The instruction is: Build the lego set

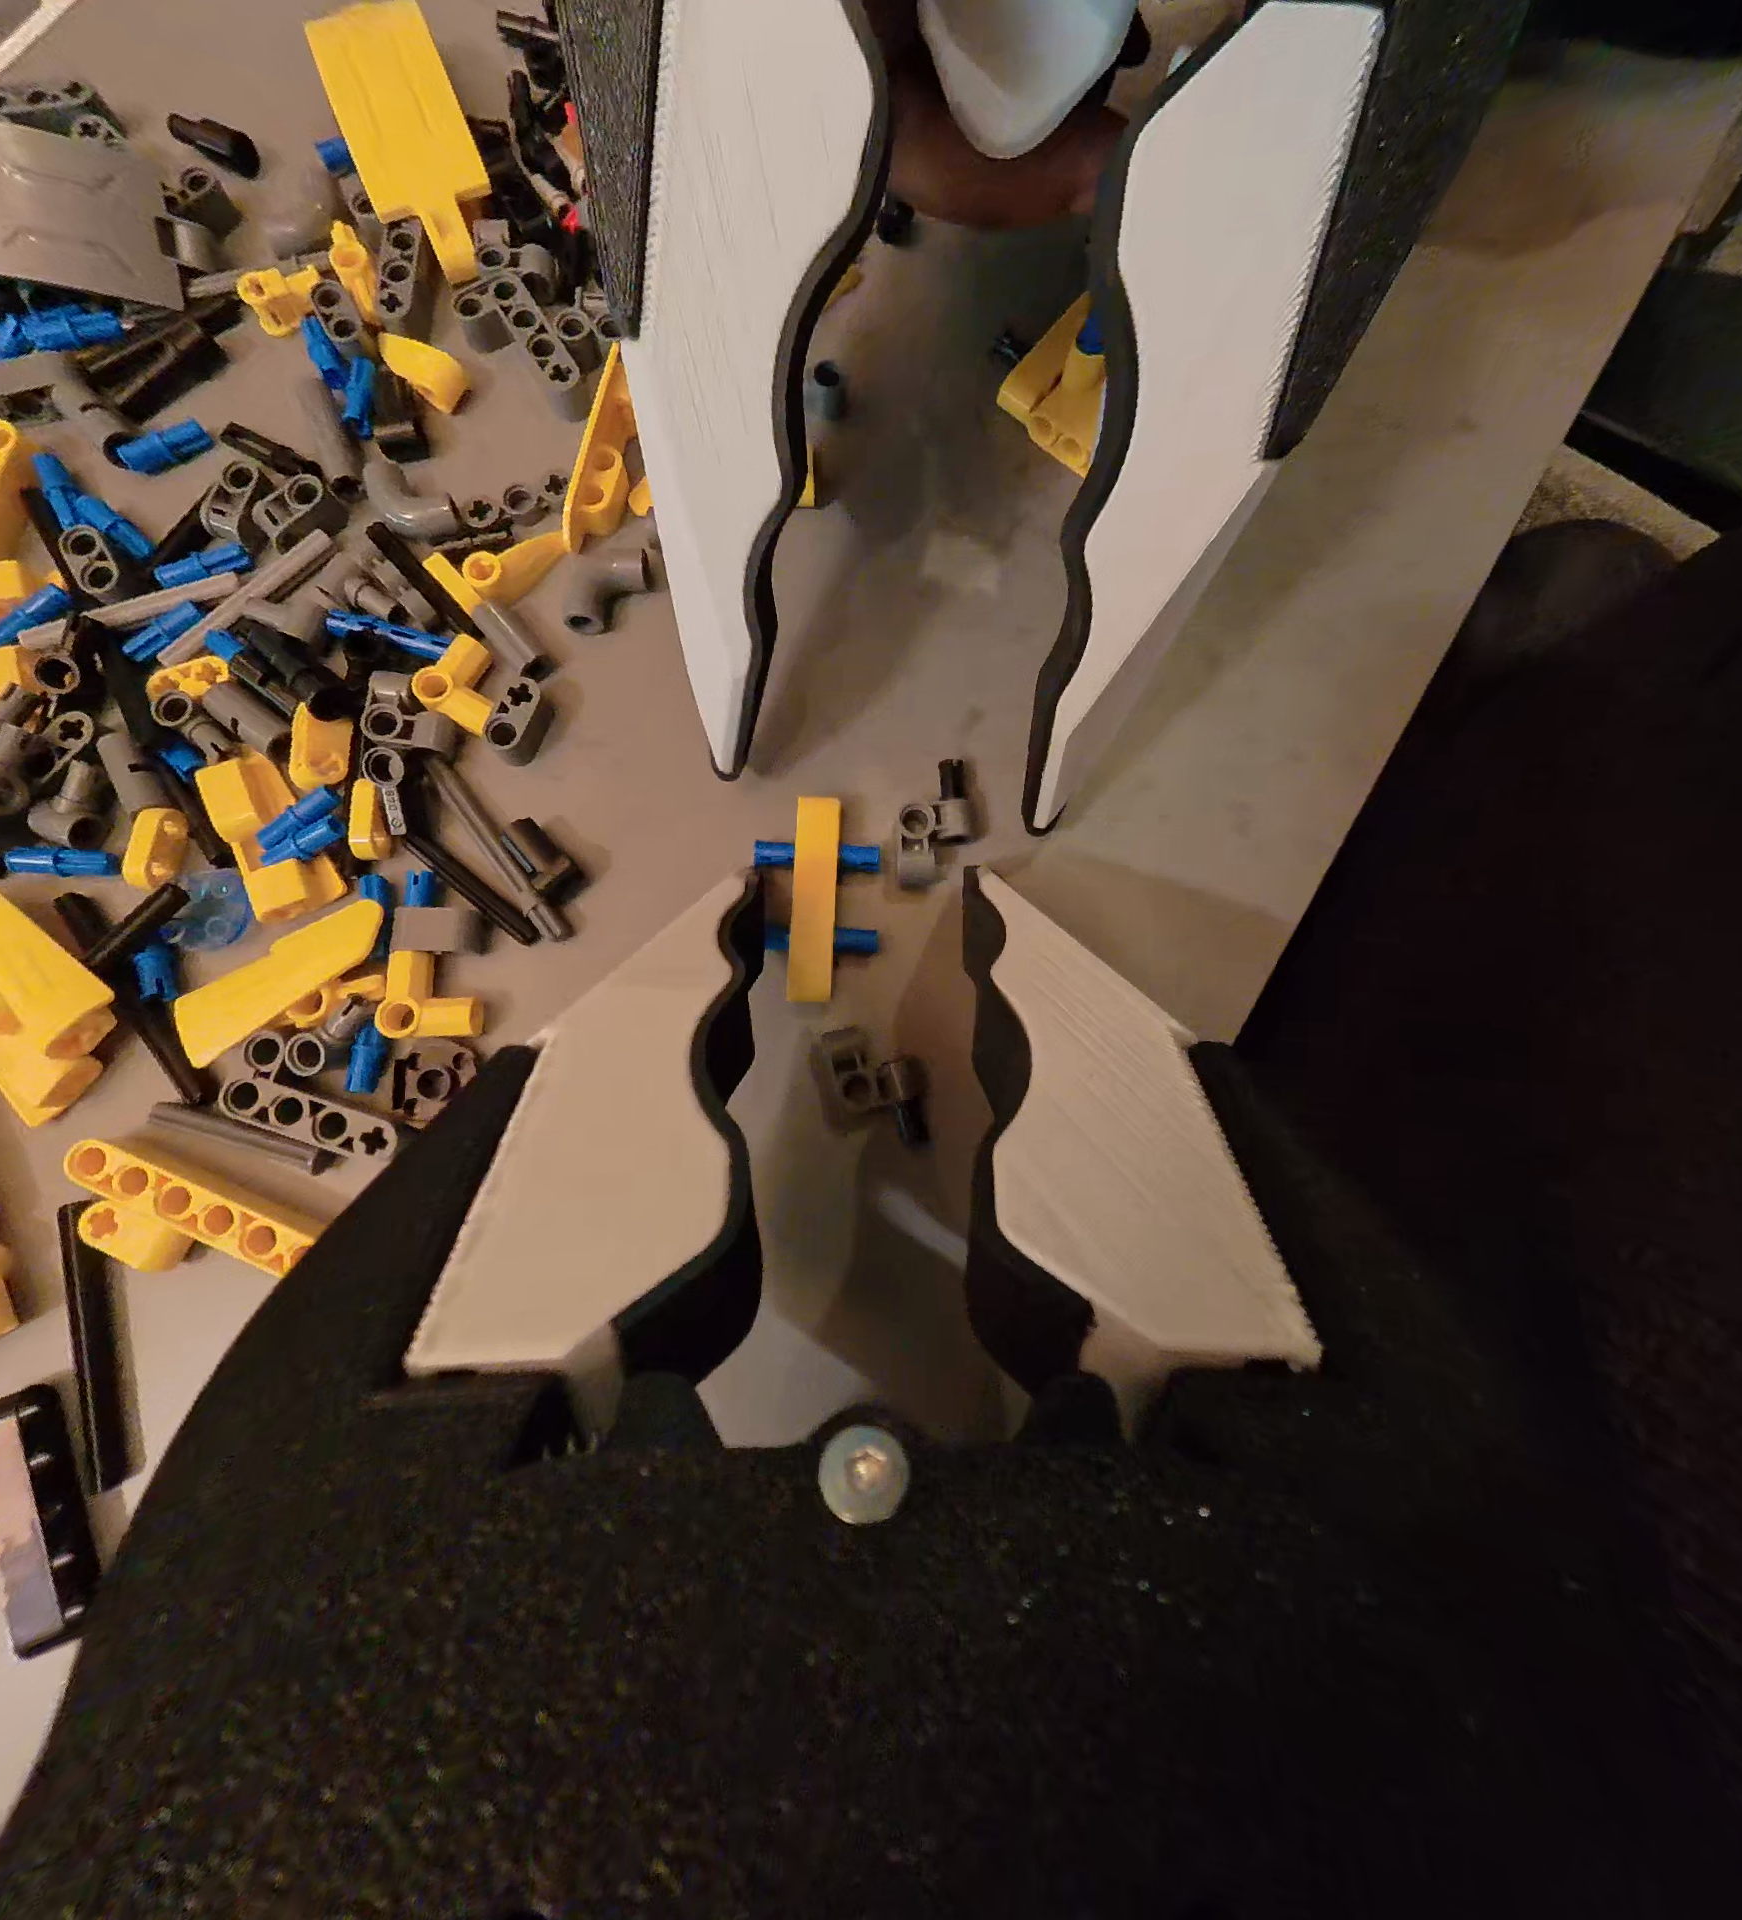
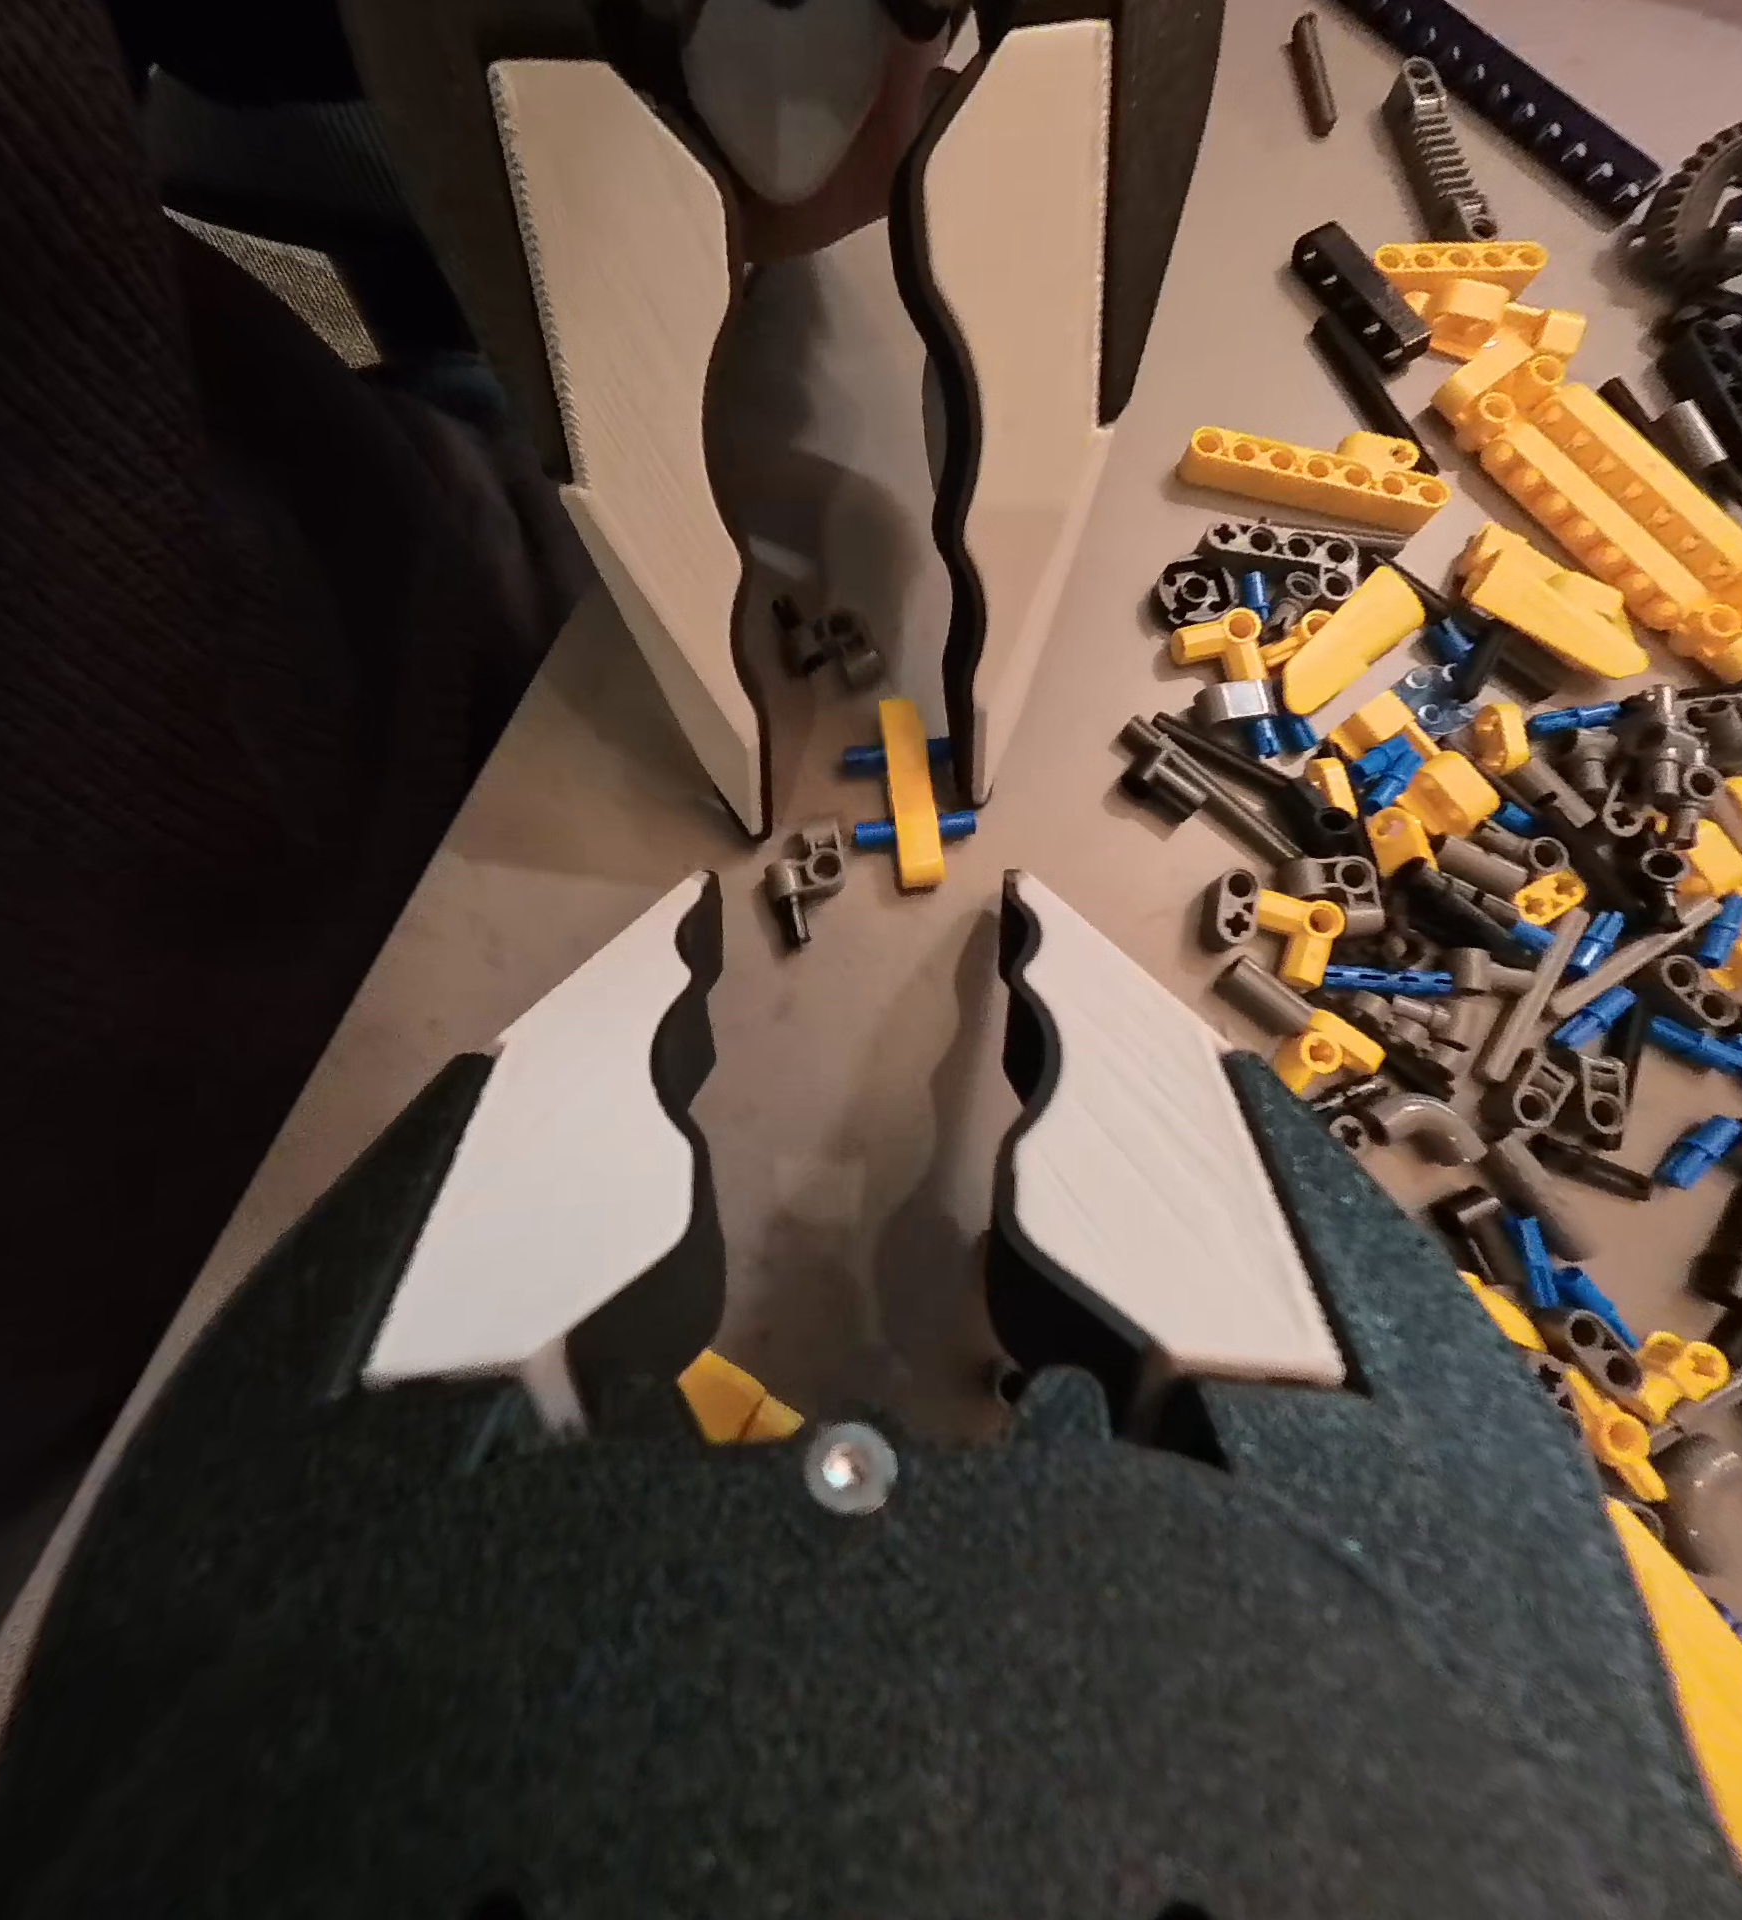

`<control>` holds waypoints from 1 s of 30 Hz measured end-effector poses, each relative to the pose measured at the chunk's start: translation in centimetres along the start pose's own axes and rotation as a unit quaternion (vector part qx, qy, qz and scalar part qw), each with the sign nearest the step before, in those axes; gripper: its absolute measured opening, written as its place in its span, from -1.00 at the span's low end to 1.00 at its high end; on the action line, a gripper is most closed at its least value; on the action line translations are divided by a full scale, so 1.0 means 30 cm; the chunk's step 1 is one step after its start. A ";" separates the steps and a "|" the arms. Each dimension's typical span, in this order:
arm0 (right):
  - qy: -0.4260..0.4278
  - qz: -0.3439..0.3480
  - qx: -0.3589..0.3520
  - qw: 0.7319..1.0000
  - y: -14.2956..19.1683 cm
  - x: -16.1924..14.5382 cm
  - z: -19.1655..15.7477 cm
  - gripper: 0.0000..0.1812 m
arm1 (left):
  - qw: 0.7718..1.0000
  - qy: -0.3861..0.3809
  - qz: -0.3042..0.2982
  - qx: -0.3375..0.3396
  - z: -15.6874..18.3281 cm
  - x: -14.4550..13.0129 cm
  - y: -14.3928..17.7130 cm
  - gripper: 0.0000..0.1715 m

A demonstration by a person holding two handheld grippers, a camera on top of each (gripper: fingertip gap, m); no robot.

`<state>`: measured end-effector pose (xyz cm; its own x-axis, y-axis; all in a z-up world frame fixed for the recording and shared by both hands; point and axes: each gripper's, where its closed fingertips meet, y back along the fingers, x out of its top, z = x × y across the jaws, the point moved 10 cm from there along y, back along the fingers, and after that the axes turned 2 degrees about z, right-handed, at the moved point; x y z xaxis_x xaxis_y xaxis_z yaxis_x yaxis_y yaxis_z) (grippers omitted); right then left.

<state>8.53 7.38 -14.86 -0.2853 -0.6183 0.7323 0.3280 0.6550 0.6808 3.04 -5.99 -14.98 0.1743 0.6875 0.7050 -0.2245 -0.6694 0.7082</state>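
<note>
A short yellow beam (image 1: 813,899) with two blue pins through it lies flat on the grey table, between two grippers that face each other. My left gripper (image 1: 859,878) is open and empty, and one fingertip (image 1: 747,883) is right by a blue pin's end. My right gripper (image 2: 859,883) is open and empty, just short of the beam (image 2: 911,800). Each gripper shows in the other's view, the right (image 1: 885,795) and the left (image 2: 867,810). A grey connector with a black pin (image 1: 934,826) lies beside the beam. A second one (image 1: 867,1081) lies between my left fingers.
A dense pile of yellow, blue, grey and black building parts (image 1: 223,675) covers the table beside the grippers, on the right in the right wrist view (image 2: 1521,831). The table edge (image 1: 1366,779) runs diagonally close by, with dark fabric (image 1: 1573,1039) beyond it. My left and right fingertips are right by each other.
</note>
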 end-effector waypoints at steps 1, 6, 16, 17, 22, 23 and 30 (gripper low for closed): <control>0.001 0.001 0.002 1.000 0.000 -0.001 0.001 -0.42 | 1.000 -0.002 0.000 0.002 -0.001 0.001 -0.001 -0.56; 0.024 0.001 0.000 1.000 -0.007 -0.004 -0.007 -0.50 | 1.000 -0.010 -0.004 0.010 -0.006 0.001 0.000 -0.59; 0.032 0.002 -0.003 0.999 -0.010 -0.006 -0.007 -0.60 | 1.000 -0.014 -0.003 0.010 -0.005 -0.003 0.002 -0.71; 0.033 0.002 -0.002 0.999 -0.010 -0.006 -0.007 -0.61 | 1.000 -0.015 -0.003 0.010 -0.005 -0.003 0.002 -0.71; 0.031 0.002 0.001 1.000 -0.010 -0.006 -0.003 -0.65 | 1.000 -0.019 -0.004 0.008 -0.006 -0.003 0.002 -0.71; 0.031 0.003 0.001 1.000 -0.010 -0.007 -0.003 -0.65 | 1.000 -0.020 -0.004 0.007 -0.006 -0.003 0.002 -0.71; 0.029 0.004 0.001 1.000 -0.010 -0.008 0.000 -0.65 | 1.000 -0.022 -0.004 0.005 -0.006 -0.003 0.002 -0.71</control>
<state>8.49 7.34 -15.24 -0.2299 -0.6372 0.7356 0.3281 0.6609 0.6750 2.84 -6.04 -15.01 0.2184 0.6795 0.7004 -0.2130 -0.6673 0.7137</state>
